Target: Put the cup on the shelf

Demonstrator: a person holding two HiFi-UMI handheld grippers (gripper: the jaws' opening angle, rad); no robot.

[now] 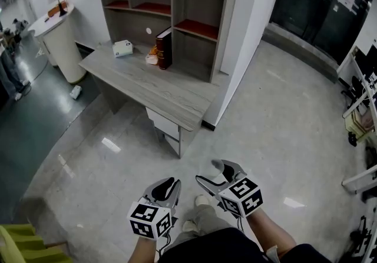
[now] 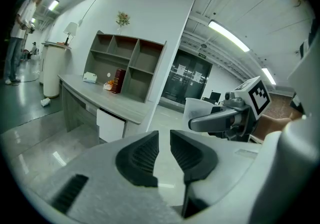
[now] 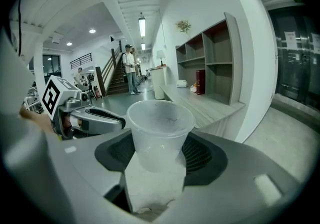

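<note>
**Cup in the grip, shelf not yet reached**

The right gripper (image 3: pixel 160 154) has its fingers (image 3: pixel 202 155) clamped on the sides of a clear plastic cup (image 3: pixel 160 120), held upright with its mouth up. The left gripper (image 2: pixel 164 157) carries nothing, and its fingers (image 2: pixel 137 160) are drawn almost together. In the head view both grippers sit low at 6 o'clock over bare floor. The grey table (image 1: pixel 147 88) and the shelf (image 1: pixel 177 20) standing on it lie well apart from them, up at 11 to 12 o'clock. Picking up looks done. The walk over and setting the cup into a compartment remain. Several compartments appear free, and a dark red book (image 1: pixel 164 48) stands in one lower bay.
</note>
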